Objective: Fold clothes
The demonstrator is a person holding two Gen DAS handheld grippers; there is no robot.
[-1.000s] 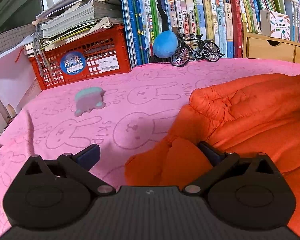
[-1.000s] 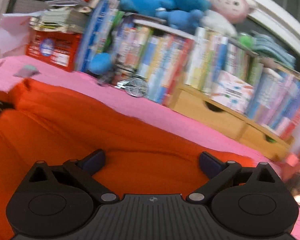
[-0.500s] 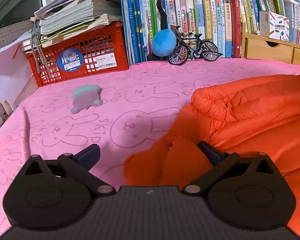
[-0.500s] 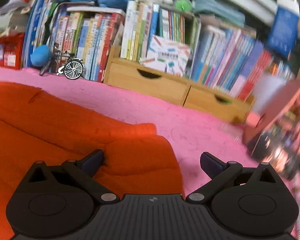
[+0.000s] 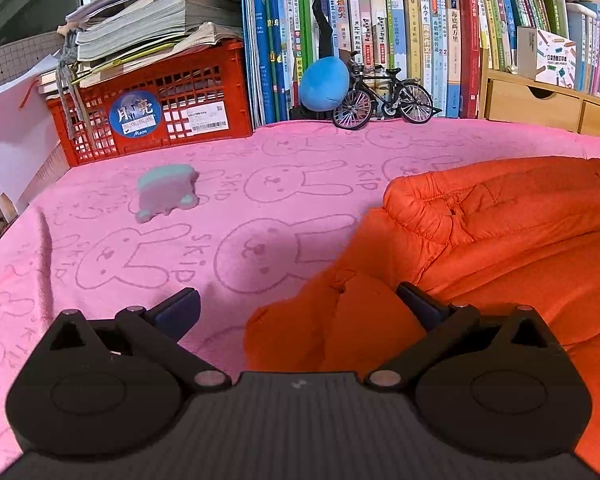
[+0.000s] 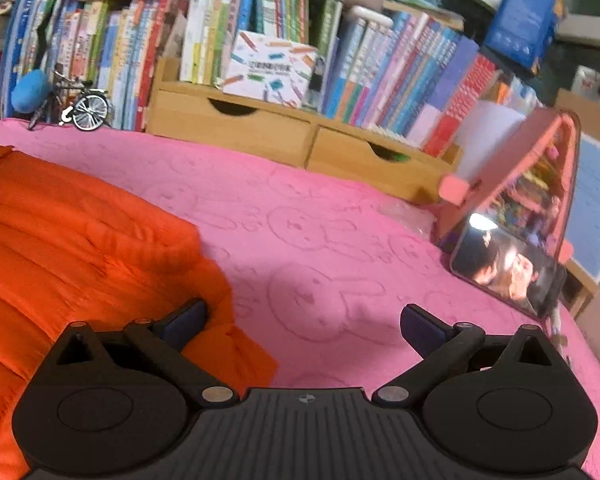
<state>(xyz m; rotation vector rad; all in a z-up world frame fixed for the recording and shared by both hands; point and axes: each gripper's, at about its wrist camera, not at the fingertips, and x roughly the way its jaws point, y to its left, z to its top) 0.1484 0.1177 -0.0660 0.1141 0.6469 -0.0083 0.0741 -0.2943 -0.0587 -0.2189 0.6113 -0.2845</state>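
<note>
Left wrist view showed the orange jacket [image 5: 500, 240] on the pink blanket [image 5: 220, 208], one corner lying between the wide-spread fingers of the left gripper [image 5: 298, 306], ungripped. The right gripper [image 6: 304, 318] gaped empty beside the jacket's opposite edge.

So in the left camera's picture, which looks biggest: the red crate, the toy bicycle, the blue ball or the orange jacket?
1. orange jacket, though it is nearest the camera
2. red crate
3. toy bicycle
4. blue ball
</note>
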